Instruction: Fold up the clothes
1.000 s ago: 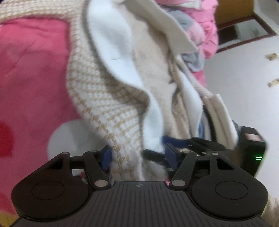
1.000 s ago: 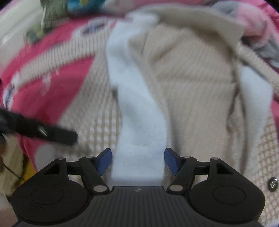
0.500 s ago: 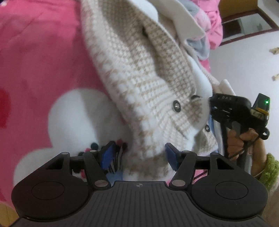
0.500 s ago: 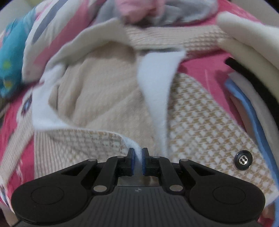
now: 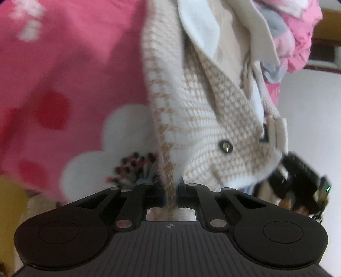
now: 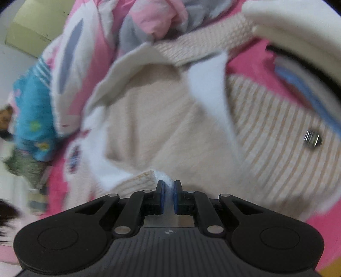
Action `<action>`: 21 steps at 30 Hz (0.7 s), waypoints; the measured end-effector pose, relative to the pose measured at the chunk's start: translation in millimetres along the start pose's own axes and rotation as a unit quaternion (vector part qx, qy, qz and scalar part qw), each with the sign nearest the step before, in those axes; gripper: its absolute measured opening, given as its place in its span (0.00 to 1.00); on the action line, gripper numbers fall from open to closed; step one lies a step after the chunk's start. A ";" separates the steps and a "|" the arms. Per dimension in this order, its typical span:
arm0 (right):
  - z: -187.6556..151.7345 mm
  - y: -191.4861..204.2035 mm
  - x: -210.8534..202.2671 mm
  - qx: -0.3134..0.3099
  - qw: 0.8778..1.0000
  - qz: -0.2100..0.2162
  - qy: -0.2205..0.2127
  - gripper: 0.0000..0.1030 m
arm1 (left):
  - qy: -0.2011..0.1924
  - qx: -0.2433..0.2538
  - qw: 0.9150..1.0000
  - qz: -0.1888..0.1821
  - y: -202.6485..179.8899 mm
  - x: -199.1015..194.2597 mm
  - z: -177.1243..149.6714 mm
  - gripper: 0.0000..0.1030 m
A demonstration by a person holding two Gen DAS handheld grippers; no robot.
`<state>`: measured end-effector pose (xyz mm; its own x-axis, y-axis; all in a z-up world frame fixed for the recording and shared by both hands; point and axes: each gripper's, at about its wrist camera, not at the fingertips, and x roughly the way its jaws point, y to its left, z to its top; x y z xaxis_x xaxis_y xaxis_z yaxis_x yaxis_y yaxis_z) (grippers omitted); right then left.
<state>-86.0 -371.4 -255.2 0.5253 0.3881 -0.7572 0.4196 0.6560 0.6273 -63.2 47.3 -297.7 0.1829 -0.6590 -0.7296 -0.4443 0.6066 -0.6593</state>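
A beige-and-white houndstooth knit jacket [image 5: 202,119] with white fleece lining and dark buttons [image 5: 226,146] lies on a pink flowered blanket [image 5: 64,74]. My left gripper [image 5: 170,191] is closing tight on the jacket's checked front edge, pads pressing the fabric. In the right wrist view the jacket [image 6: 159,127] shows its beige inside and a white lapel. My right gripper [image 6: 168,191] is shut on the white fleece edge at the hem. In the left wrist view, the right gripper [image 5: 298,181] shows at the lower right, held in a hand.
A heap of pink and grey clothes [image 6: 149,17] lies beyond the jacket. A blue patterned garment [image 6: 32,110] sits at the left. Cream, black and blue folded items [image 6: 309,32] are stacked at the right. White floor [image 5: 309,127] lies past the bed edge.
Both grippers went from open to shut on the jacket's edges, the right one first, then the left. Both have lifted and rolled, and the jacket's front has been drawn up.
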 end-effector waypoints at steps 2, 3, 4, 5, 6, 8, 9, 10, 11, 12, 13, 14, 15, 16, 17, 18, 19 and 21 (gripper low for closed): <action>-14.4 1.8 -0.9 0.026 0.999 0.030 0.020 0.08 | -0.012 0.013 0.999 0.030 10.9 -16.8 6.1 0.05; -21.9 -0.6 3.6 0.030 0.999 0.030 0.029 0.08 | -0.013 0.019 0.999 0.047 18.4 -18.9 9.1 0.05; -29.5 -3.3 8.6 0.032 0.998 0.028 0.038 0.08 | -0.008 0.020 0.998 0.059 28.1 -17.4 12.4 0.05; -37.1 -9.5 18.5 0.036 0.998 0.017 0.050 0.08 | -0.003 0.022 0.997 0.068 37.1 -13.0 14.7 0.05; -43.3 -16.8 28.1 0.047 0.997 0.009 0.062 0.08 | 0.001 0.024 0.997 0.079 44.3 -8.5 16.1 0.05; -55.4 -31.3 47.1 0.072 0.994 -0.006 0.085 0.08 | 0.007 0.030 0.995 0.092 52.6 -3.2 17.5 0.05; -61.4 -38.6 56.6 0.084 0.992 -0.014 0.097 0.08 | 0.008 0.033 0.995 0.092 53.4 -3.1 17.6 0.05; -64.6 -38.0 55.5 0.087 0.992 -0.005 0.094 0.08 | 0.007 0.043 0.995 0.093 51.7 -3.7 16.3 0.05; -67.5 -36.3 53.0 0.088 0.992 0.007 0.089 0.08 | 0.005 0.055 0.994 0.094 48.7 -4.8 14.5 0.05; -68.6 -33.2 47.5 0.079 0.994 0.011 0.080 0.08 | 0.002 0.068 0.993 0.095 45.8 -5.8 12.6 0.05; -69.5 -29.9 41.8 0.068 0.995 0.013 0.071 0.08 | 0.000 0.080 0.992 0.096 42.9 -6.9 10.7 0.05; -70.3 -26.6 36.0 0.058 0.996 0.016 0.062 0.08 | -0.001 0.088 0.991 0.103 43.0 -3.1 9.4 0.05; -71.7 -28.3 34.4 0.057 0.997 0.007 0.059 0.08 | -0.001 0.094 0.989 0.113 44.7 3.2 8.3 0.06; -74.0 -32.2 36.4 0.051 0.997 -0.017 0.057 0.08 | -0.002 0.099 0.987 0.123 46.3 9.4 7.3 0.06; -76.2 -39.6 40.8 0.048 0.996 -0.045 0.058 0.08 | -0.002 0.105 0.986 0.133 48.0 15.6 6.2 0.08; -78.3 -47.4 45.5 0.046 0.994 -0.075 0.060 0.08 | 0.001 0.106 0.984 0.140 50.8 22.0 5.2 0.09; -79.1 -56.4 48.5 0.055 0.992 -0.089 0.066 0.07 | 0.005 0.105 0.984 0.147 54.2 28.4 4.2 0.11; -78.1 -66.0 48.8 0.072 0.990 -0.102 0.071 0.06 | 0.000 0.104 0.984 0.146 56.4 33.2 1.5 0.15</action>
<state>-145.8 -345.2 -347.7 0.3139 0.3508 -0.8823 0.6123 0.6354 0.4705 -80.8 60.3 -359.3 0.0739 -0.4424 -0.8938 -0.2886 0.8484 -0.4438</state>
